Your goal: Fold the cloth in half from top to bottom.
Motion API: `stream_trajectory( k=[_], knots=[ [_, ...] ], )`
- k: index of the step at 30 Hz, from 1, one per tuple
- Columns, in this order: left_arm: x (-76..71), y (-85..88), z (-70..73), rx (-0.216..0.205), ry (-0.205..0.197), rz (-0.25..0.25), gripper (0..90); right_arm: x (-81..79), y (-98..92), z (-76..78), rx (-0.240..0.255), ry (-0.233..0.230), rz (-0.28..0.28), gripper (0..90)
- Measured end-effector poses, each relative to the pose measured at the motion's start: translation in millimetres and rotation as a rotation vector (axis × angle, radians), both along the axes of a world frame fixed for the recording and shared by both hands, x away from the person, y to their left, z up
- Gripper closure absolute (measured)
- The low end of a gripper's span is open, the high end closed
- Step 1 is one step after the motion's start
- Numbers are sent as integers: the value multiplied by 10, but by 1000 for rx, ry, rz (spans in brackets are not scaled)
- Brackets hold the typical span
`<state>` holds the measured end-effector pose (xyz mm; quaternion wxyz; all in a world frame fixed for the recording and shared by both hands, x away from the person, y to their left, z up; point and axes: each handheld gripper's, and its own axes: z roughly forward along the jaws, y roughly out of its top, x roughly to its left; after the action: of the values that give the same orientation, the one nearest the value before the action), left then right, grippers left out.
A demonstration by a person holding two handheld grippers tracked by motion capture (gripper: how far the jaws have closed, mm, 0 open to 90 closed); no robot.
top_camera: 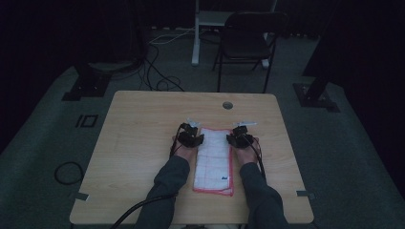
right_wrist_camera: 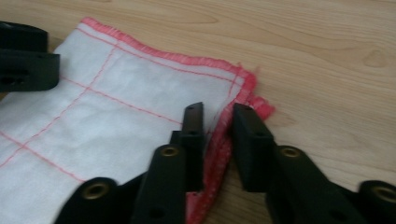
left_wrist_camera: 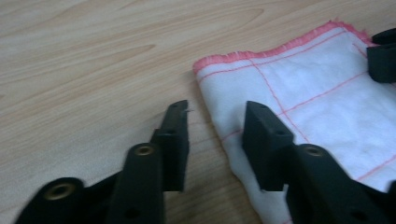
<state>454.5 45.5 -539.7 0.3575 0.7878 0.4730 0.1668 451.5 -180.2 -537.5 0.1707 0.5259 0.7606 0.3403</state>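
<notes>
High view, folded cloth (top_camera: 214,160) lengthwise, toward person

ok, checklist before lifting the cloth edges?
1. Left gripper astride the cloth side edge: ok, edge lies between the jaws.
2. Left pads pressing the cloth: not ok, gap visible.
3. Right gripper astride the red hem: ok.
4. Right pads clamped on the hem: cannot tell, jaws near but a small gap shows.
5. Both grippers at the far corners: ok in the high view.
6. Cloth lies flat, folded, on the table: ok.
</notes>
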Motion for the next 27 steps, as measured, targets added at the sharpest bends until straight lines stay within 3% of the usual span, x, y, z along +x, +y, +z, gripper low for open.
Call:
stream_trajectory(
  k=[3,6,15,20,27],
  knots=[
    [7,-3,6,-32,31,-16,809,13,-4,-4,24,9,2,828],
    [26,-11,22,-38,53,-17,867,27,13,2,8,3,15,844],
    [26,10,49,-54,50,-5,882,43,13,6,17,-9,15,855],
    [26,31,109,-61,28,-11,881,45,-1,53,46,-23,10,854],
    [33,31,231,-59,-1,-22,882,50,0,146,45,-50,15,855]
  ],
)
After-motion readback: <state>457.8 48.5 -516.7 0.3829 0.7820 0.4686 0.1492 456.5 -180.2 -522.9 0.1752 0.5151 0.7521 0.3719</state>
